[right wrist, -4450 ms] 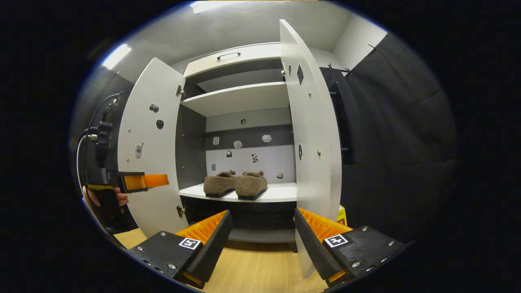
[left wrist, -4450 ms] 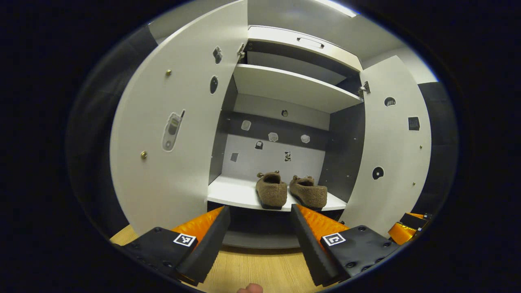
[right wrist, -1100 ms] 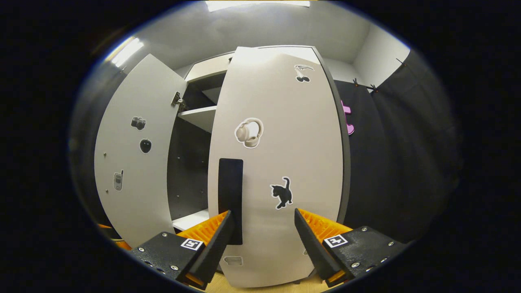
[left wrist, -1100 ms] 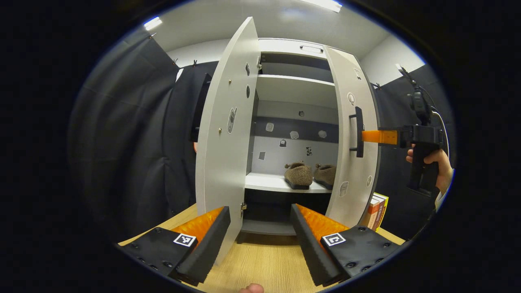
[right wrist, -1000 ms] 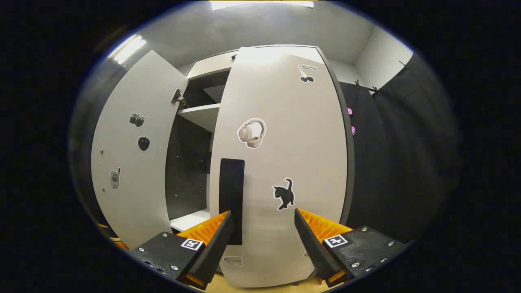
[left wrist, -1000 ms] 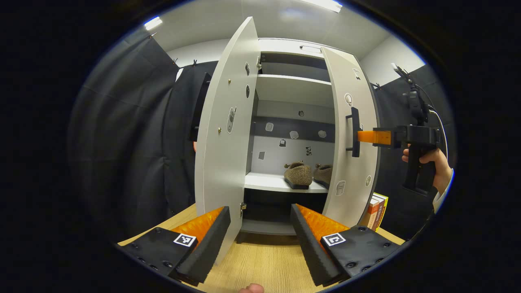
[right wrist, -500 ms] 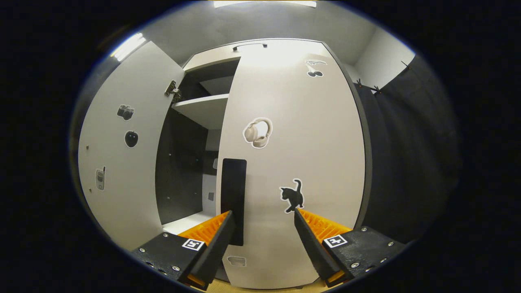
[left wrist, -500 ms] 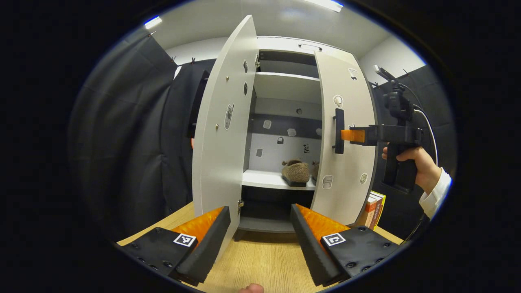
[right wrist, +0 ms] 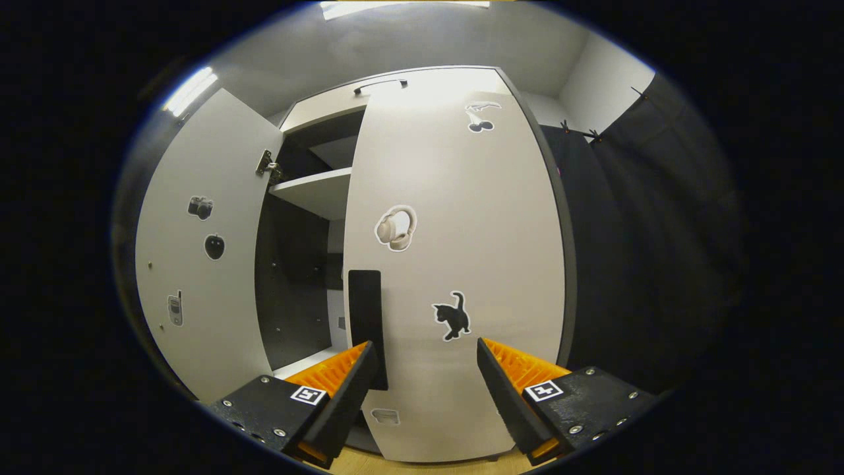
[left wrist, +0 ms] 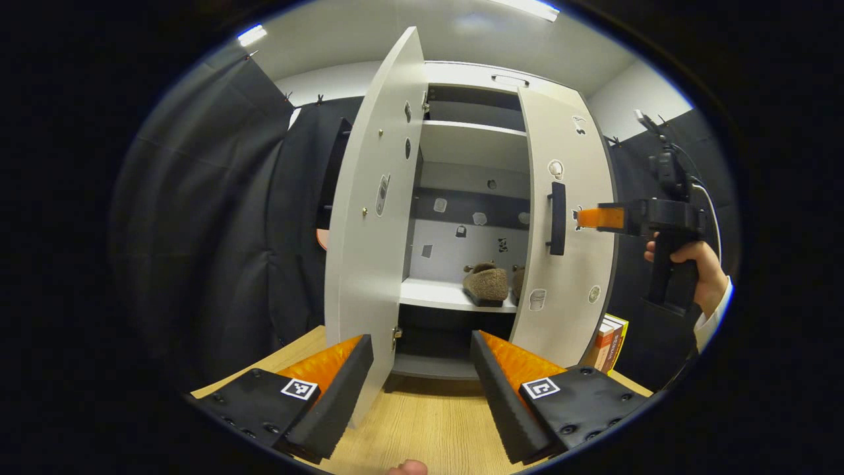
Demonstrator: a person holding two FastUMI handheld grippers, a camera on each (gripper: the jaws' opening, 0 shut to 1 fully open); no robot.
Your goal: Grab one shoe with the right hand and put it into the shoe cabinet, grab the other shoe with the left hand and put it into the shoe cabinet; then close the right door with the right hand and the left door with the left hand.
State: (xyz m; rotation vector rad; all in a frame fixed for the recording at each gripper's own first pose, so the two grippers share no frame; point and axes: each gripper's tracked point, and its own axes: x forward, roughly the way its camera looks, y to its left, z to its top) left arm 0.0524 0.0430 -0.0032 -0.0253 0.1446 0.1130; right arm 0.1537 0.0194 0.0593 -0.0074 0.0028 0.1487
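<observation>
Two brown fuzzy shoes stand on the white cabinet's lower shelf (left wrist: 435,295); one shoe (left wrist: 486,282) is in full sight, the other shoe (left wrist: 517,282) is half hidden by the right door (left wrist: 580,277). That door is swung almost shut, a gap left at its handle (right wrist: 366,316) side. My right gripper (right wrist: 425,382) is open, its fingertips close to the right door's face (right wrist: 475,237), right of the handle; a hand holds the right gripper (left wrist: 590,218) there. The left door (left wrist: 369,224) stands open, edge-on. Open and holding nothing, my left gripper (left wrist: 422,382) hangs before the cabinet.
The cabinet stands on a light wooden surface (left wrist: 422,422). A few books (left wrist: 610,340) stand upright against its right side. An upper shelf (left wrist: 471,142) is bare. The left door's inner face (right wrist: 198,264) carries small stickers. Black cloth hangs on both sides.
The right door has swung from wide open to nearly shut with my right gripper against it. In the last half second the right gripper eased back slightly. The left door stays open.
</observation>
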